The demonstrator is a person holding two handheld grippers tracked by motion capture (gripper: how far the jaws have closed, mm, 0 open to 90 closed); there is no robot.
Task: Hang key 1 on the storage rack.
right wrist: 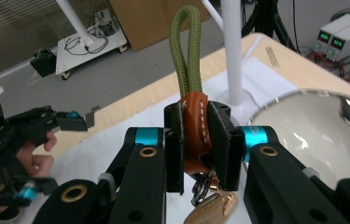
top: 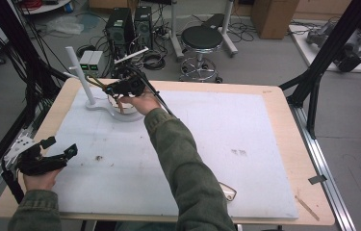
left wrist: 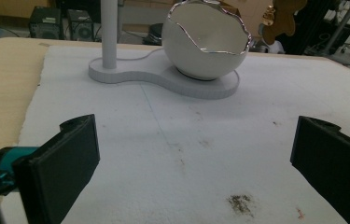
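Clamping the brown stitched leather keychain [right wrist: 196, 133] between both black jaws, right tool [right wrist: 199, 140] raised over the far left part of the white foam-covered surface [top: 226, 139], next to the white egg-shaped bowl with a jagged silvery rim [left wrist: 206, 44]. Olive green cord loop [right wrist: 187, 51] standing upright out of the leather piece above the jaws; metal rings and a tan leather tag [right wrist: 212, 207] hanging below them. Seen from above, right tool [top: 126, 86] held at the bowl [top: 122, 107], just beside the upright white post [top: 79, 74] of the white figure-eight stand [left wrist: 163, 77]. Bowl sitting on the round end of that stand, post rising from the other end. Resting at the near left edge of the surface, left tool [top: 60, 148] gripped in the left hand [top: 38, 178], well apart from the stand and the keychain. Jaws of the left tool [left wrist: 193, 158] spread wide apart, nothing between them, pointing along the foam toward the bowl. Small dark smudge [left wrist: 241, 203] on the foam between those jaws. Right forearm in an olive green sleeve [top: 187, 168] stretching diagonally across the surface toward the stand.
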